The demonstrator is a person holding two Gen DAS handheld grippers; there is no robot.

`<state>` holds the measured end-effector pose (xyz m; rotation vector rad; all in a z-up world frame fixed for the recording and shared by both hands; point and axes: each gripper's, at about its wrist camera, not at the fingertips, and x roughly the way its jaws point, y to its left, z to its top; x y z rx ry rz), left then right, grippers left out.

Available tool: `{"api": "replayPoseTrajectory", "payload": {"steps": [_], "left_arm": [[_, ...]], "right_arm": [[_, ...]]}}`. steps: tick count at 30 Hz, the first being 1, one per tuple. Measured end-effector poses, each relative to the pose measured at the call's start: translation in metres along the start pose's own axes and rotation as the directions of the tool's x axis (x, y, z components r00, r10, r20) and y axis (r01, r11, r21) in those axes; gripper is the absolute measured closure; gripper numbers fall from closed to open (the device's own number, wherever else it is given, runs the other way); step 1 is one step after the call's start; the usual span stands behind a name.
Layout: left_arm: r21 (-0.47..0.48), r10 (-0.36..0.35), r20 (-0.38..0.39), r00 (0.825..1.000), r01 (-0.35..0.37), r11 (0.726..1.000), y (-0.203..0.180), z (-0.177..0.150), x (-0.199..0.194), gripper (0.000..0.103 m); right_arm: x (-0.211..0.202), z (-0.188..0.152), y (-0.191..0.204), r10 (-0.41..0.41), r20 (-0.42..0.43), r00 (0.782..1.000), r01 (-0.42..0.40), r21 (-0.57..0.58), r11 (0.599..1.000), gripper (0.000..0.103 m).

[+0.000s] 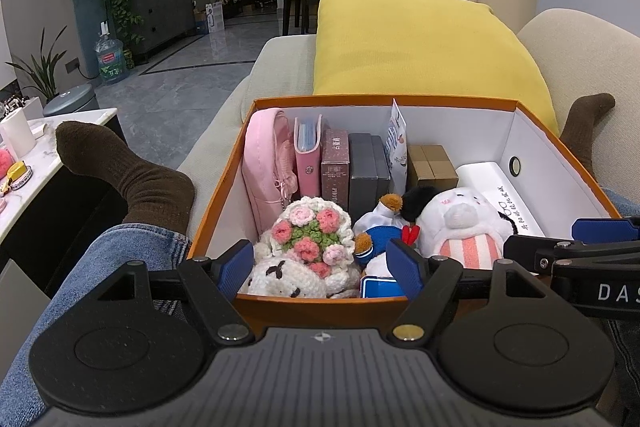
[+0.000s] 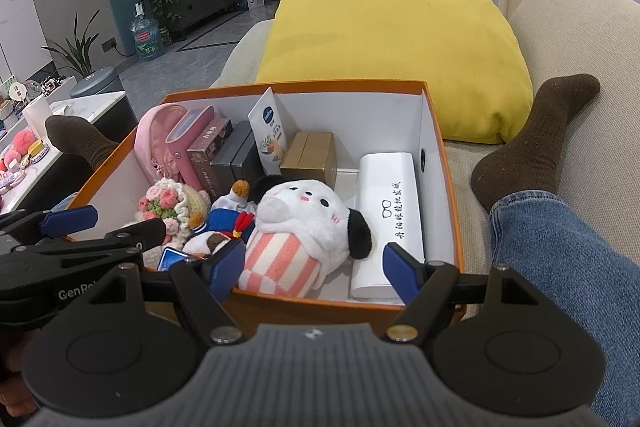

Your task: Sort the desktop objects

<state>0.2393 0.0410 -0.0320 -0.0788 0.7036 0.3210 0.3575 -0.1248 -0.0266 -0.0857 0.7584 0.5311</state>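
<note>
While both wait empty over the orange box (image 2: 444, 163) on a lap: left gripper (image 1: 320, 269) and right gripper (image 2: 314, 267), jaws wide. Inside, white plush dog (image 2: 298, 223), probably light, soft, squashy; best pinched across striped belly. Beside it, glasses case (image 2: 390, 203), likely rigid, slick.

a beige sofa (image 2: 560, 39) carries everything here. an open orange box (image 2: 444, 163) with white inner walls sits on its seat, between a person's 2 outstretched legs in blue jeans and brown socks. just behind the box's far edge, a large yellow cushion (image 2: 392, 39) lies on the seat and rests against the sofa's backrest on the right. the right foot's sock (image 2: 528, 143) rests on the seat beside the cushion's near right corner.
</note>
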Motion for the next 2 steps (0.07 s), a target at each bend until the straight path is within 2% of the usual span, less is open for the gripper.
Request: {"api": "replayPoseTrajectory", "payload": {"steps": [2], "left_arm": [[0.000, 0.001, 0.000, 1.000, -0.001, 1.000, 0.0000, 0.0001, 0.0001, 0.016]], "right_arm": [[-0.0002, -0.0001, 0.0004, 0.000, 0.000, 1.000, 0.000, 0.000, 1.000, 0.026]]}}
